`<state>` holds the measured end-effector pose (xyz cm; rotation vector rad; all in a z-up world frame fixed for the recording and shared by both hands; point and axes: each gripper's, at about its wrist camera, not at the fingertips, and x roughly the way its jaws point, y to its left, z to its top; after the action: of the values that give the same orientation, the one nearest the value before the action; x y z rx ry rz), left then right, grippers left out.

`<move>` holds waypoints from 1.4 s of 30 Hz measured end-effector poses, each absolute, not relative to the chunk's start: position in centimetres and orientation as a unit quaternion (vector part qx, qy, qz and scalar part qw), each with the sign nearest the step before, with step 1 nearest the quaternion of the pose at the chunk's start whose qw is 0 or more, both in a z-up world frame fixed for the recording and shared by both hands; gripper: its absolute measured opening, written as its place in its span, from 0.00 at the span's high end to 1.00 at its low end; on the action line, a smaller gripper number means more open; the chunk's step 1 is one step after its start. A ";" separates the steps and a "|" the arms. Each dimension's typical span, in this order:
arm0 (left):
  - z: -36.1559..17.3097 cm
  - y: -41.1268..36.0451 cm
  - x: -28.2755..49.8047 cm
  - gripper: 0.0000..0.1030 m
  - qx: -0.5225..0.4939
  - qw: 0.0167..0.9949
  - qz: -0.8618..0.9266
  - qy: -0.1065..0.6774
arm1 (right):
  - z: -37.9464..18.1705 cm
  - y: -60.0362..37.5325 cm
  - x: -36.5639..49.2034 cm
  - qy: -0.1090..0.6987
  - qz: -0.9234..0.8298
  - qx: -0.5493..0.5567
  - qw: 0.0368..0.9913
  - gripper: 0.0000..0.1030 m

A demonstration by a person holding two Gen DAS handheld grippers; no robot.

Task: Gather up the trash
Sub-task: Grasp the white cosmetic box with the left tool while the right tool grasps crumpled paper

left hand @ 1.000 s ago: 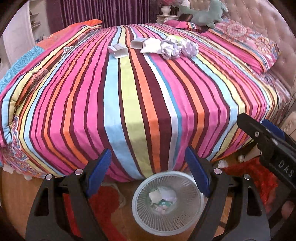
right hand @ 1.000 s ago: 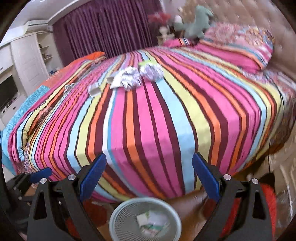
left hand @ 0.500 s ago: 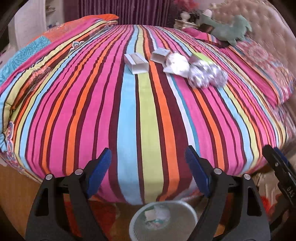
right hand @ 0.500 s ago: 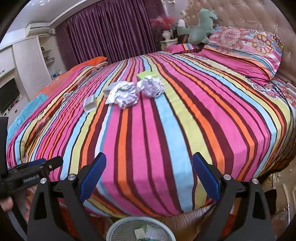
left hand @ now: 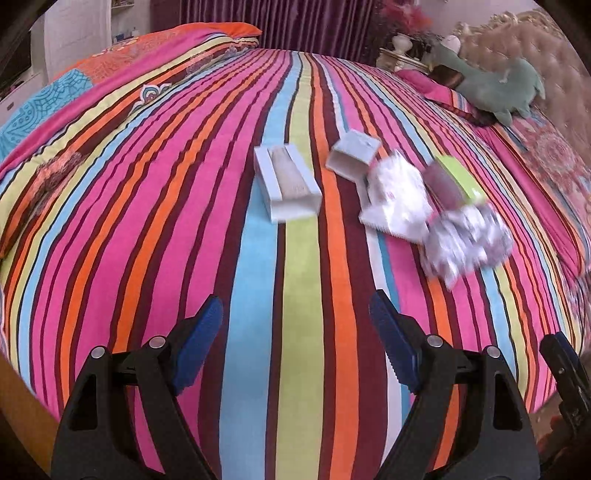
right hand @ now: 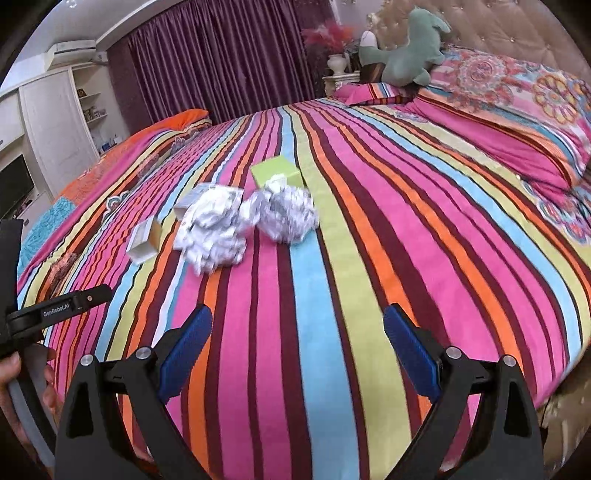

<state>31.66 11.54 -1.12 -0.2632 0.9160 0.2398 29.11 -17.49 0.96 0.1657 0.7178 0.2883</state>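
Left wrist view: our left gripper [left hand: 295,343] and right gripper [right hand: 297,349], both open and empty, approach crumpled paper [left hand: 467,242] mid-bed [left hand: 147,221]; next, we judge, a grasp.

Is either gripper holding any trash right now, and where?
Nothing is held: the left gripper and right gripper are open and empty above the bedspread.

The striped bedspread [left hand: 303,280] is soft, matt cloth with a slightly napped look. Two small open boxes [left hand: 286,184] are smooth white cardboard. The crumpled paper balls [right hand: 284,210] are creased with a silvery sheen. The green plush toy [right hand: 410,51] is fuzzy fabric. The headboard [right hand: 491,26] is tufted, faintly glossy upholstery. The curtains [right hand: 221,62] are pleated cloth.
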 end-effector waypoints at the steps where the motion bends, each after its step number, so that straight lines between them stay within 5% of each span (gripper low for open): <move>1: -1.2 11.9 32.5 0.23 -0.131 0.880 0.116 0.441 | 1.0 -17.4 29.7 0.350 0.142 0.082 0.922 0.13; 16: -2.2 15.5 42.9 0.23 -0.154 0.862 0.146 0.460 | 1.0 -14.7 39.4 0.388 0.157 0.101 0.903 0.13; 34: -5.7 16.1 46.6 0.23 -0.103 0.852 0.173 0.484 | -2.5 -12.5 44.5 0.453 0.153 0.103 0.872 0.14; 37: -5.7 16.0 46.4 0.35 -0.089 0.855 0.171 0.482 | -2.5 -12.7 44.1 0.457 0.139 0.082 0.875 0.28; 39: -5.5 15.9 46.3 0.53 -0.081 0.856 0.171 0.480 | -2.4 -13.1 44.0 0.460 0.141 0.084 0.873 0.36; 42: -5.3 16.0 46.1 0.53 -0.084 0.856 0.167 0.481 | -1.9 -13.6 43.5 0.455 0.138 0.087 0.875 0.41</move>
<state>46.08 15.98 -5.25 -0.1765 1.0112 0.3509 43.50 -13.61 -1.92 0.1824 0.9502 0.2890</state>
